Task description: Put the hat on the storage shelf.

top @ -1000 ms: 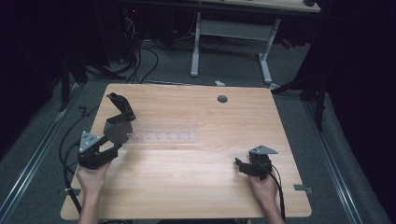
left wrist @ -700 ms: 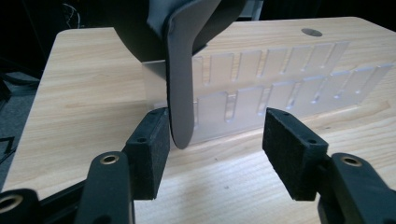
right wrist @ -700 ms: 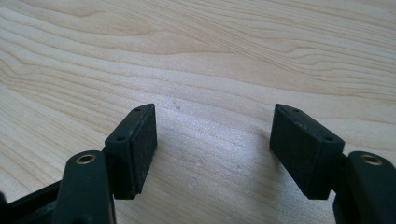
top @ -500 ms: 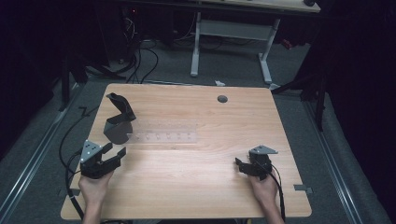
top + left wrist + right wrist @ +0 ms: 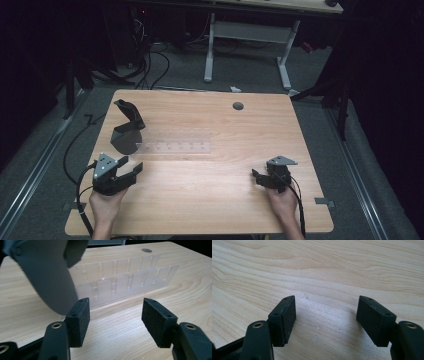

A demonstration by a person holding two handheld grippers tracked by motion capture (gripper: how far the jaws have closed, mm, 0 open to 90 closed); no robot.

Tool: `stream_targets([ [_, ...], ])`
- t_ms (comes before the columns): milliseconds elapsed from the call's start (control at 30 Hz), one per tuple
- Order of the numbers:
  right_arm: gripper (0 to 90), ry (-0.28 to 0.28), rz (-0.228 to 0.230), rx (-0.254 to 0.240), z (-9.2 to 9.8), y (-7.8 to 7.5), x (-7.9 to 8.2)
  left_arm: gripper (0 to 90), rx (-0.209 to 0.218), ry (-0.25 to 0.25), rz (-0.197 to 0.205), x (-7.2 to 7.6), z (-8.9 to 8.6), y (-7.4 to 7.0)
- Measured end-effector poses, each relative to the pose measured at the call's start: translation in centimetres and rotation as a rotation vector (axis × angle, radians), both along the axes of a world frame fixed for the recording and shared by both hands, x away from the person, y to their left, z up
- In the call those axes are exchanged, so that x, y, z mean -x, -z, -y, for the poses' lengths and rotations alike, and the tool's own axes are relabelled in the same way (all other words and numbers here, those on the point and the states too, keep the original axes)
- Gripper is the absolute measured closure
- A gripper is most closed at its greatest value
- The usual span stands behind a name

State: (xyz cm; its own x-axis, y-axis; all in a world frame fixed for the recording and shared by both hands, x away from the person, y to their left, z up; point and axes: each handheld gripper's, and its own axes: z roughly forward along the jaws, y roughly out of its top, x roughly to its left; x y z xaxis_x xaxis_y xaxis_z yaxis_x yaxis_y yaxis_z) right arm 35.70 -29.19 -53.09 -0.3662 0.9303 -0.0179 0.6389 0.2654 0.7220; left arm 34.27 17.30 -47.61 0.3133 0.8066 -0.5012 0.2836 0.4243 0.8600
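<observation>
pulled back toward the near edge since a second ago: left gripper point(image 5: 131, 167), jaws parted and empty, clear slotted rack point(image 5: 125, 282) just ahead, dark grey stand point(image 5: 126, 130) at rack's left end. right gripper point(image 5: 325, 315) spread wide, empty, over bare table point(image 5: 210, 205).

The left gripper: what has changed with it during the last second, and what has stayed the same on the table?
The left gripper drew back from the dark grey stand toward the person's edge of the table. Its jaws are open and hold nothing. I cannot tell whether it had been touching the stand. The right gripper stayed at the near right, open and empty. The stand and the clear slotted rack kept their places.
</observation>
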Motion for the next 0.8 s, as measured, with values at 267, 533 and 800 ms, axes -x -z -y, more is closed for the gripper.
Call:
stream_targets([
  [267,32.3,0.000,0.000,0.001,0.0,0.0,0.0,39.9,-0.007,0.059,-0.022,0.2,1.5,0.3],
  [533,32.3,0.000,0.000,0.001,0.0,0.0,0.0,39.8,-0.014,0.086,-0.037,0.2,2.6,0.8],
  [800,32.3,0.000,0.000,0.000,0.0,0.0,0.0,39.7,-0.019,0.118,-0.058,-0.1,4.1,1.6],
])
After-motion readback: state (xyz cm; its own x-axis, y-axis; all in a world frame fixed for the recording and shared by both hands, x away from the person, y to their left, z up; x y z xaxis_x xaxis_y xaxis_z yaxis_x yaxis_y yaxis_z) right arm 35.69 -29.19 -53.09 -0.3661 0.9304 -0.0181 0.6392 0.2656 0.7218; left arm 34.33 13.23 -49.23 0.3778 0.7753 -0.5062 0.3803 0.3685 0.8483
